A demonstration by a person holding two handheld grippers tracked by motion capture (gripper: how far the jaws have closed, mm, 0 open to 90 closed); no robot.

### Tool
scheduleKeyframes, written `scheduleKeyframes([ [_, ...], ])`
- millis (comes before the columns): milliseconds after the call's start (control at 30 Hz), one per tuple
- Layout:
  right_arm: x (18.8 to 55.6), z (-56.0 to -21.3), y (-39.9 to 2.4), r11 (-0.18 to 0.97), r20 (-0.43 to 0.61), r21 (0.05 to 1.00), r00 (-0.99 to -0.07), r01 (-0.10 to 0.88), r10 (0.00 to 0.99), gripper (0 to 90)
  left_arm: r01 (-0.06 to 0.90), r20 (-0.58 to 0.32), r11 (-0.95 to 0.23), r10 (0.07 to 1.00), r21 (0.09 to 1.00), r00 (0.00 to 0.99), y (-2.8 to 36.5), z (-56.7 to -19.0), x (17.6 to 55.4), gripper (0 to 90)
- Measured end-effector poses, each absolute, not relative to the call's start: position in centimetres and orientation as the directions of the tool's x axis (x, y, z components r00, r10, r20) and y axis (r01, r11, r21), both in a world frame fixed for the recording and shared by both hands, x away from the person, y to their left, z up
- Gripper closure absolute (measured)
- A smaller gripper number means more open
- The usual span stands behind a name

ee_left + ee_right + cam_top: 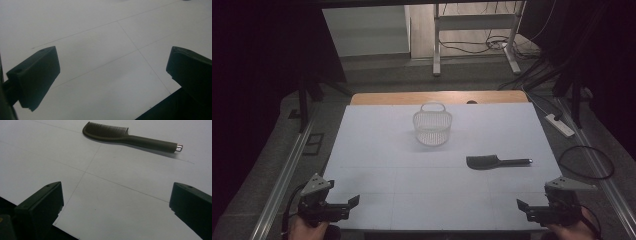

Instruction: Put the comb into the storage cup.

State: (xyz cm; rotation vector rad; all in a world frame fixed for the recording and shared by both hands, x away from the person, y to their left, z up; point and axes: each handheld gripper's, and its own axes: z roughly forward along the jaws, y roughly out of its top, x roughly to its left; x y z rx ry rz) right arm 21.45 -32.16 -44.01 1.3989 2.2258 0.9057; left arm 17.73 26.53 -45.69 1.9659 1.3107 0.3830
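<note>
Dim grey floor surrounds a table [377,150] covered by a pale white sheet, faintly scored with thin lines into large panels; a strip of bare wood shows along its far edge. On the left, a metal rail [282,185] runs along the floor beside the table, with dark stands behind it. At the near left corner, the left gripper [353,201] is held low over the table edge, its jaws spread wide with nothing between them; the left gripper view shows plain white sheet between the two black pads. Farther back, near the middle of the table, a white mesh basket [432,126] with a handle stands upright. To its right and nearer the person lies a dark comb [497,162], flat on the sheet, its toothed head toward the left and its handle pointing right, well apart from the basket. At the near right corner, the right gripper [523,206] likewise gapes empty, the comb [130,136] lying ahead of its jaws and apart from them. Beyond the table stand a white desk frame [472,35] and loose cables; a power strip [560,125] lies on the floor at the right.
</note>
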Motion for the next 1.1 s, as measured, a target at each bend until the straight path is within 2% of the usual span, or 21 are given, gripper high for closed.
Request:
scheduleKeyframes([
  [533,21.36,-44.00,-31.88,0.332,0.017,0.679,-0.466,0.655,0.884,0.9,0.663,-0.159,-0.171,0.899,0.728,0.407,27.03,-45.62,17.57,0.0],
  [1100,21.55,-43.87,-31.63,0.356,-0.003,0.680,-0.483,0.641,0.876,0.7,0.656,-0.133,-0.191,0.902,0.730,0.411,26.93,-45.63,17.53,0.0],
])
